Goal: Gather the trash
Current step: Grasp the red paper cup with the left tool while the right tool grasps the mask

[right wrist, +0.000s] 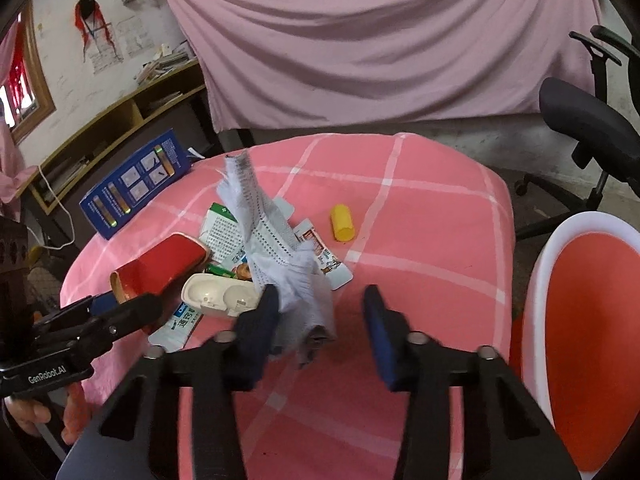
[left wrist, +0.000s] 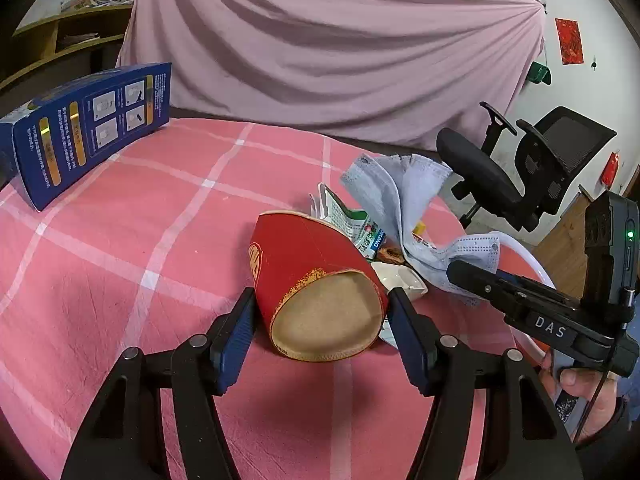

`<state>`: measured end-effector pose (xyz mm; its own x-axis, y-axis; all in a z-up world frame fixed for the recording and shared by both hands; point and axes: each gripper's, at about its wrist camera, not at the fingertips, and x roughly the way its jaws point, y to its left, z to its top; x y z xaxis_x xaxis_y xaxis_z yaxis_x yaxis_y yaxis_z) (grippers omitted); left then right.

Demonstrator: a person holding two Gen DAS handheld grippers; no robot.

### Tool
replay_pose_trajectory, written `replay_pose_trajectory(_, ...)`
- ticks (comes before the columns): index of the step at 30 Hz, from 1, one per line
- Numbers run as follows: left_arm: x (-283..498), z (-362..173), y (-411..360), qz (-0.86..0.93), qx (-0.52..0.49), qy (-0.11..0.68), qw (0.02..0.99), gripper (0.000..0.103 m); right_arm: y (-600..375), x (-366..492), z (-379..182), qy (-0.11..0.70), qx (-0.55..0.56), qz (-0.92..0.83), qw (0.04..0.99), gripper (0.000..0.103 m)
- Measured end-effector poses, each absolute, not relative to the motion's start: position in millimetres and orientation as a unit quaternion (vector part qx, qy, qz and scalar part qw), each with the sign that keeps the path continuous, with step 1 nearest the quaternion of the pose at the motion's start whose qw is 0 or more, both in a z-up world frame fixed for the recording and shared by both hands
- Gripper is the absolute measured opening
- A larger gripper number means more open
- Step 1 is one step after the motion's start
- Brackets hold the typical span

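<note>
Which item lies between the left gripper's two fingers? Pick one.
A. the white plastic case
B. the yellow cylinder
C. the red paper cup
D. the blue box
C: in the left wrist view the red paper cup lies on its side, base toward the camera, with the left gripper fingers on either side of it.

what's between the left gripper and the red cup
Nothing visible. The red paper cup lies on its side, base toward the camera, already between the pads of the left gripper, which touch its sides. The face mask lies beyond it.
</note>
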<state>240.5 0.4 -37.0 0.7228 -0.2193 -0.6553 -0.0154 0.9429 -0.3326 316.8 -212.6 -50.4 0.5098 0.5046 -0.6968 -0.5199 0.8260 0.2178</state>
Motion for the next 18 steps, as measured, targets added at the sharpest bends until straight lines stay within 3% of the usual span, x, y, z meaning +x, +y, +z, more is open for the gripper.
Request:
replay_pose_trajectory(1,240.3,-36.7,0.2,-0.056,-0.160,0.368,0.914,0.059,-211.9,316.6,-50.7,0.398,-0.012,0.296,0.868,0.020)
replay_pose_trajectory(4,238.7,-36.5,1.4,-0.055,-0.164,0.363,0.916,0.059,-209.4,316.0,-51.0,0.400,-0.018,0.296,0.867,0.011)
replay_pose_trajectory(18,224.4,-32.1,12.3,-0.051,-0.196,0.323,0.924,0.059,-211.7,298.0,-34.6,0.336,-0.024,0.289,0.896,0.006)
